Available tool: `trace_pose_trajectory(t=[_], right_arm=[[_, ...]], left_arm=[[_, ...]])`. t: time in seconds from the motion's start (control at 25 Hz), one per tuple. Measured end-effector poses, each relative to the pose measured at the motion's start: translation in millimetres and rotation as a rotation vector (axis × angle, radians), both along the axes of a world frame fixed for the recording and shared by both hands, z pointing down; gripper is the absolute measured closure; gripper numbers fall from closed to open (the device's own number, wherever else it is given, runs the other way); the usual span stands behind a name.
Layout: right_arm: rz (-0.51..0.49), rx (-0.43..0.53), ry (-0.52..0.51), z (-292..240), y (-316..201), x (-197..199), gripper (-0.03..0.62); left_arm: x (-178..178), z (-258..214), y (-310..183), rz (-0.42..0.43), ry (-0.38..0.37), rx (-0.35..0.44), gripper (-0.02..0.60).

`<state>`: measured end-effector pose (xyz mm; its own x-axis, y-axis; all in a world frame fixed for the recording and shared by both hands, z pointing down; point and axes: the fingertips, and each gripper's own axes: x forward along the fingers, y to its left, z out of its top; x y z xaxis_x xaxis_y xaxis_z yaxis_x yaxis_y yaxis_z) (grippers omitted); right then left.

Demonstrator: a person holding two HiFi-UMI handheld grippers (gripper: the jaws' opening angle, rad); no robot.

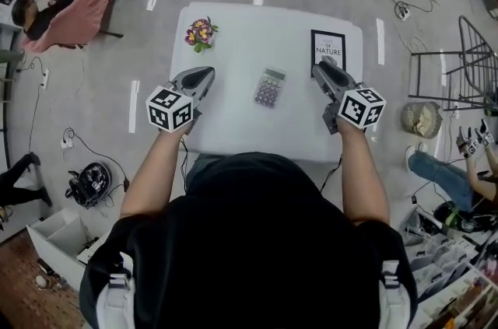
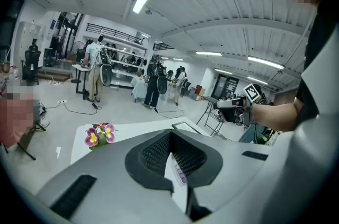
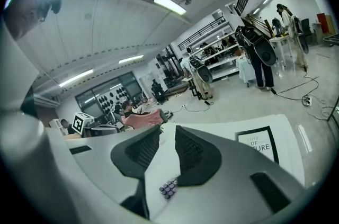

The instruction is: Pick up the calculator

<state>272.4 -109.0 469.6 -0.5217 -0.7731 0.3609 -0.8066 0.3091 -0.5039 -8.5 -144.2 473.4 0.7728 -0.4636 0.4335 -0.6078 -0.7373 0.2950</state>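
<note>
A small grey calculator (image 1: 269,87) with purple keys lies flat in the middle of the white table (image 1: 233,125). My left gripper (image 1: 204,75) hovers to its left and my right gripper (image 1: 320,69) to its right; neither touches it. In the left gripper view the left gripper (image 2: 170,133) has its tips together with nothing held, and the calculator's keys (image 2: 180,173) show through the slit behind them. In the right gripper view the right gripper (image 3: 168,131) stands open and empty, with the calculator's keys (image 3: 168,188) showing low in the gap.
A pot of purple and yellow flowers (image 1: 201,33) stands at the table's far left. A framed print (image 1: 327,49) lies at the far right, just beyond my right gripper. On the floor are cables, a wire chair (image 1: 467,63) at the right and a seated person (image 1: 66,8) at the left.
</note>
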Motion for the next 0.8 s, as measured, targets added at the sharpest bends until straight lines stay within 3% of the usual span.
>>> trace_pose_trajectory(t=[0.48, 0.8], right_arm=[[-0.111, -0.146, 0.0, 77.0, -25.7, -8.6, 0.49], [-0.152, -0.227, 0.004, 129.4, -41.4, -10.6, 0.49]], left_arm=[[7.9, 64.6, 14.5, -0.032, -0.06, -0.09, 0.563], [23.5, 111.0, 23.0, -0.007, -0.111, -0.15, 0.563]])
